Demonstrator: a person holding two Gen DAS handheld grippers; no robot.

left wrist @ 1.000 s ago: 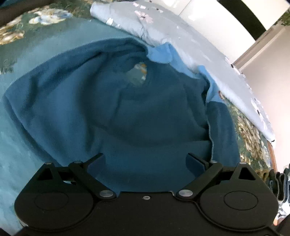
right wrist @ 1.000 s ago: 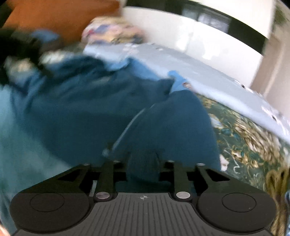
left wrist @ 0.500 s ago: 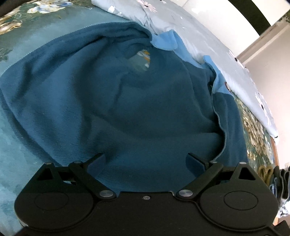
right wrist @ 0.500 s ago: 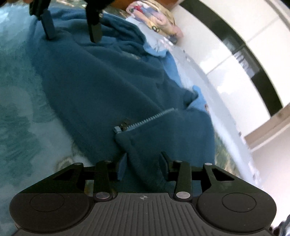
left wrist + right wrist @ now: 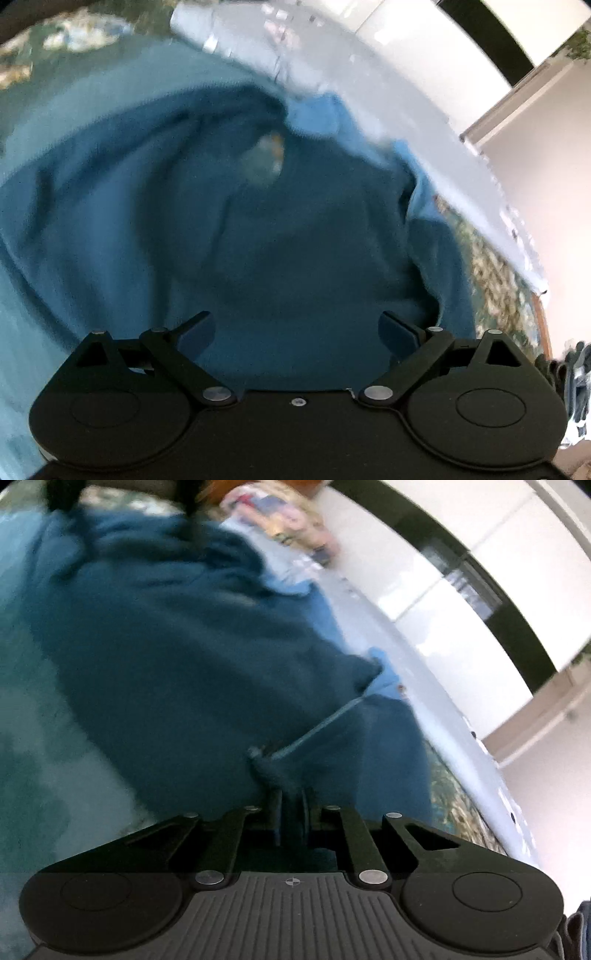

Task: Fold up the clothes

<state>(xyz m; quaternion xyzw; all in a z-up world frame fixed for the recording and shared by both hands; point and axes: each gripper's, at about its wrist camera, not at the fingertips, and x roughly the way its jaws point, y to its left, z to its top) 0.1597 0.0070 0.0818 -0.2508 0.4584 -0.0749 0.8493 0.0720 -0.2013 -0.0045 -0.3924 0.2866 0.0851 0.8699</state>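
Note:
A dark blue fleece jacket [image 5: 280, 236] with a light blue collar lies spread on a teal patterned bedspread [image 5: 29, 280]; it also shows in the right wrist view [image 5: 177, 657]. My left gripper [image 5: 297, 330] is open just above the jacket's near hem, its fingers wide apart and empty. My right gripper [image 5: 290, 805] is shut on the jacket's hem corner at the bottom end of the zipper [image 5: 314, 731]. Both views are blurred.
A pale grey floral quilt [image 5: 369, 88] runs along the far side of the bed, also visible in the right wrist view [image 5: 424, 701]. A colourful pillow [image 5: 280, 520] lies at the far end. White wall and window beyond.
My right gripper has closed on the jacket corner by the zipper end, which it only straddled before. The left gripper has pulled back slightly and stays open.

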